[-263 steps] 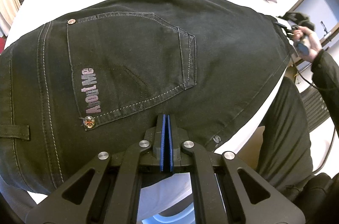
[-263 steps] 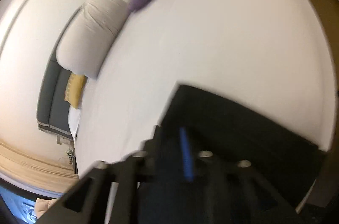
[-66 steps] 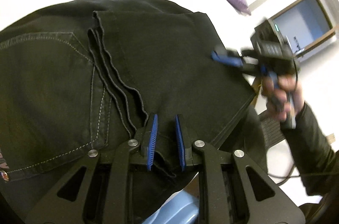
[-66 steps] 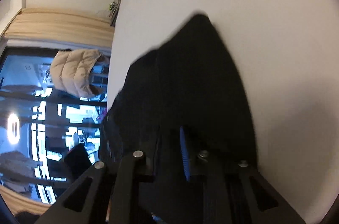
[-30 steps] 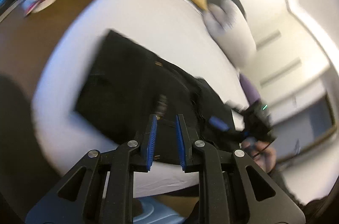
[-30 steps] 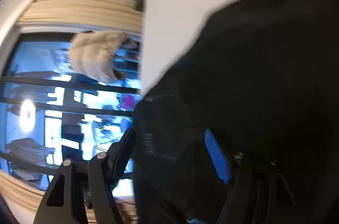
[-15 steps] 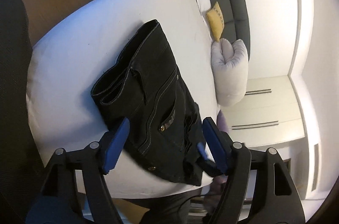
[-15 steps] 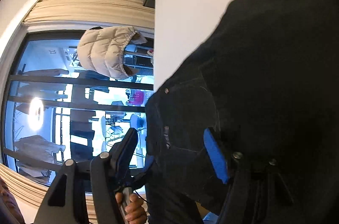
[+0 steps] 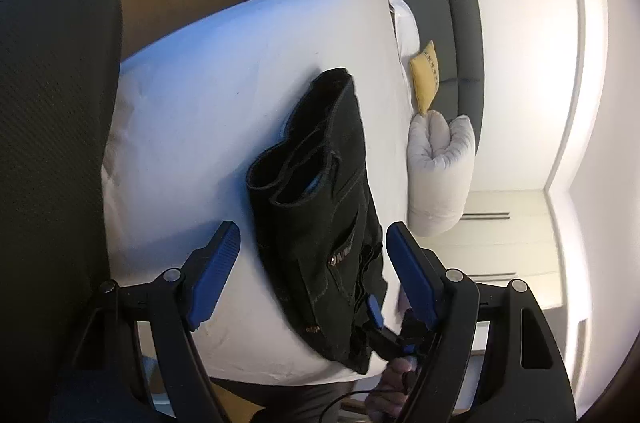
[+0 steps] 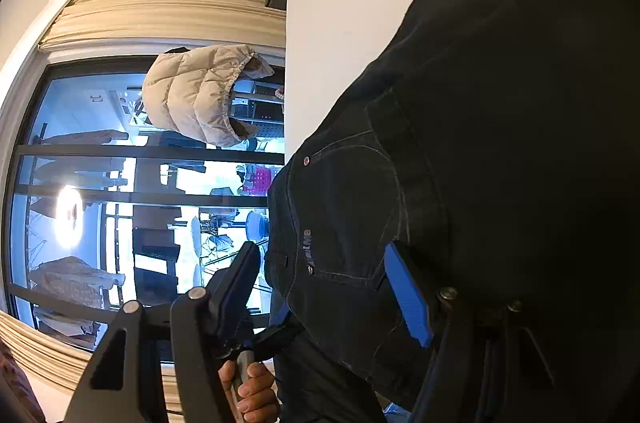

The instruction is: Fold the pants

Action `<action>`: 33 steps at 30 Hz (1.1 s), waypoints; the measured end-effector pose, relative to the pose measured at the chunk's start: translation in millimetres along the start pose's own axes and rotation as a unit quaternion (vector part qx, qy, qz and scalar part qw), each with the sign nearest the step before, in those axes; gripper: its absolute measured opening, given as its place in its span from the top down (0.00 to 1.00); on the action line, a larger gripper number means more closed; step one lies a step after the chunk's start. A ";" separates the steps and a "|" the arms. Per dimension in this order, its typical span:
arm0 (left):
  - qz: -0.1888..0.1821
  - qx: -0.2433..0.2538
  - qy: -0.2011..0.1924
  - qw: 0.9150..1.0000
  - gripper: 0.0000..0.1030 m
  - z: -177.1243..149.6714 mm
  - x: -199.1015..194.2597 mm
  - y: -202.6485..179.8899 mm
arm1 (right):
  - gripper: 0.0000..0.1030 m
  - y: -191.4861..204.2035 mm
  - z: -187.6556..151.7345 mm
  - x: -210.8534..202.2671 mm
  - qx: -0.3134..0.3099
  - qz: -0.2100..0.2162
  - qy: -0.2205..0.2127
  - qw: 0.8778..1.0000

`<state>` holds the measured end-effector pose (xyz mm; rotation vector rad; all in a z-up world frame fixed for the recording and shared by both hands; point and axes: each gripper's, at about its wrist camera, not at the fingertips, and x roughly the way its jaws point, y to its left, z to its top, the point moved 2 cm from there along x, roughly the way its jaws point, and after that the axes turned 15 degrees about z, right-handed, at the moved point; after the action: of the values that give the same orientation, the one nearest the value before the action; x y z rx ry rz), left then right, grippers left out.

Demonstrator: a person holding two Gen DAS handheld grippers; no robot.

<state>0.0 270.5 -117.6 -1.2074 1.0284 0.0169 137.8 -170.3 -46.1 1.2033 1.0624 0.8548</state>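
Backed away, the left claw (image 9: 312,271) has just been opening, empty; right claw (image 10: 332,287) gapes, gripping nothing. Heavy, limp pants (image 9: 320,223): pinch the twelve-o'clock fold.

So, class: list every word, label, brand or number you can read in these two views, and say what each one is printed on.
Pale lettering runs down the back pocket of the folded black pants, beside a rivet: too small and blurred to read.
The same lettering shows on the pants in the left wrist view: also unreadable.
No other text is legible.

The pants (image 9: 320,223) lie on the bed (image 9: 200,111), pillows (image 9: 440,167) along its far side.
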 end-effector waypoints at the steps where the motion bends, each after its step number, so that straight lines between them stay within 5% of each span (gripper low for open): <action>1: -0.001 -0.001 0.000 1.000 0.28 2.3 5.2 0.3 | 0.33 -0.9 0.6 0.0 0.002 0.000 0.000 1.000; 9: -0.019 -0.005 0.011 1.000 0.30 12.5 30.9 -9.3 | 0.33 5.2 10.0 2.2 -0.006 -0.002 0.010 1.000; 11: -0.018 0.002 0.013 1.000 0.40 12.8 36.1 -14.9 | 0.33 9.8 18.0 3.1 -0.010 -0.013 0.015 1.000; 13: -0.014 0.012 0.026 0.999 0.65 11.7 44.4 -20.1 | 0.33 13.4 26.4 4.4 -0.012 -0.024 0.020 0.999; 19: 0.005 0.032 0.021 0.999 0.78 13.7 60.9 -30.4 | 0.32 -8.0 36.3 21.8 0.011 -0.109 0.059 0.992; 28: 0.026 0.130 -0.013 0.991 0.84 8.7 64.4 -79.5 | 0.30 -23.6 30.5 23.8 0.006 -0.104 0.044 0.994; 33: 0.034 0.216 -0.036 0.975 0.84 -4.9 64.1 -130.0 | 0.29 -14.0 34.3 12.3 0.024 -0.088 0.026 0.995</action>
<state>100.2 181.9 -61.6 -0.7704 0.9493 -0.1049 173.8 -171.6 -61.0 1.1138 1.2187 0.7299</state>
